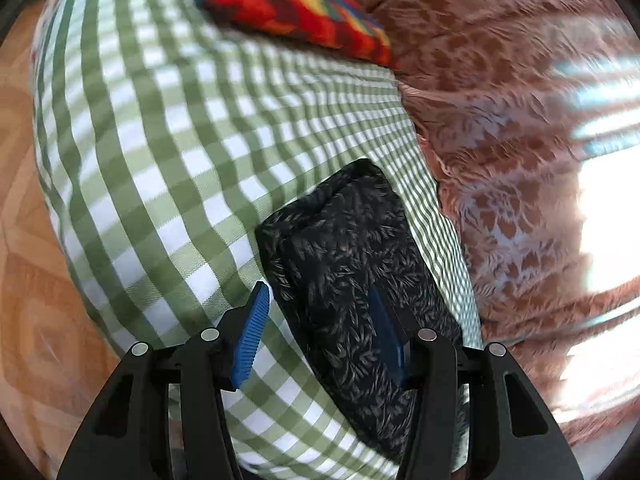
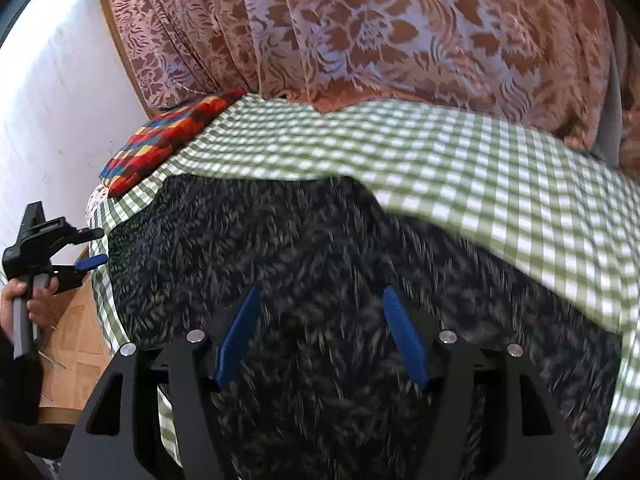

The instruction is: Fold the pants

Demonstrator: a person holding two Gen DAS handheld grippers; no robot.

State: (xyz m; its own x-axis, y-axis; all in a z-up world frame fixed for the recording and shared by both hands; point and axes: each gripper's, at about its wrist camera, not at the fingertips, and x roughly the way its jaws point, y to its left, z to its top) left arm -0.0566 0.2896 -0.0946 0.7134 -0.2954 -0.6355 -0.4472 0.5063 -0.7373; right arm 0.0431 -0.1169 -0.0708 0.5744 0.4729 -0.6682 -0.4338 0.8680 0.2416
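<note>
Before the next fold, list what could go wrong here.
1. The pants lie on the loose checked cloth; a pinch may grab the cloth too, since one finger of the open left tongs sits over the cloth.
2. The right tongs are open over the middle of the pants, not an edge, so a grip there may bunch the fabric.

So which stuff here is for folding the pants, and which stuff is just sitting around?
For the job:
- dark leaf-print pants
- left gripper, open
- right gripper, open
- green checked cloth they lie on

Just lying about:
- colourful patchwork cushion
- brown floral curtain
- wooden floor
</note>
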